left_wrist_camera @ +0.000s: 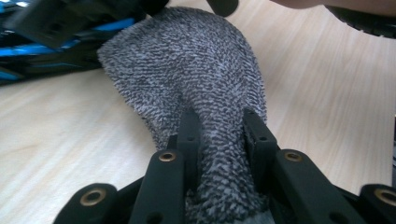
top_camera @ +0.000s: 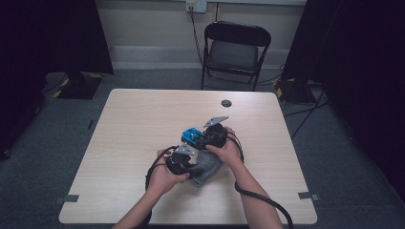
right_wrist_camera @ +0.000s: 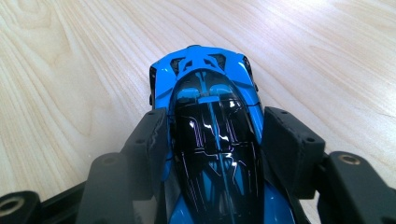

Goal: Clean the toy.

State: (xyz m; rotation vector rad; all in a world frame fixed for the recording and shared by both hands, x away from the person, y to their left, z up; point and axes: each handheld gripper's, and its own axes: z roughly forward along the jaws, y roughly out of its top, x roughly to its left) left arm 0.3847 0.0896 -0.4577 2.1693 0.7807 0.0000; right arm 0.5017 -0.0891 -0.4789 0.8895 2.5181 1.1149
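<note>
A blue and black toy car (right_wrist_camera: 205, 88) sits between the jaws of my right gripper (right_wrist_camera: 215, 128), which press on both its sides. In the high view the car (top_camera: 192, 136) is near the table's middle, with the right gripper (top_camera: 200, 139) behind it. My left gripper (left_wrist_camera: 218, 128) is shut on a bunched fold of a grey knitted cloth (left_wrist_camera: 187, 70), which spreads out on the table ahead of it. The high view shows the cloth (top_camera: 208, 168) lying just below the car, with the left gripper (top_camera: 192, 163) at its left edge. Part of the car (left_wrist_camera: 28, 51) lies beyond the cloth.
The light wooden table (top_camera: 143, 119) has a small dark round disc (top_camera: 226, 103) near its far edge. A black folding chair (top_camera: 236, 47) stands behind the table. Cables trail from both grippers toward the front edge.
</note>
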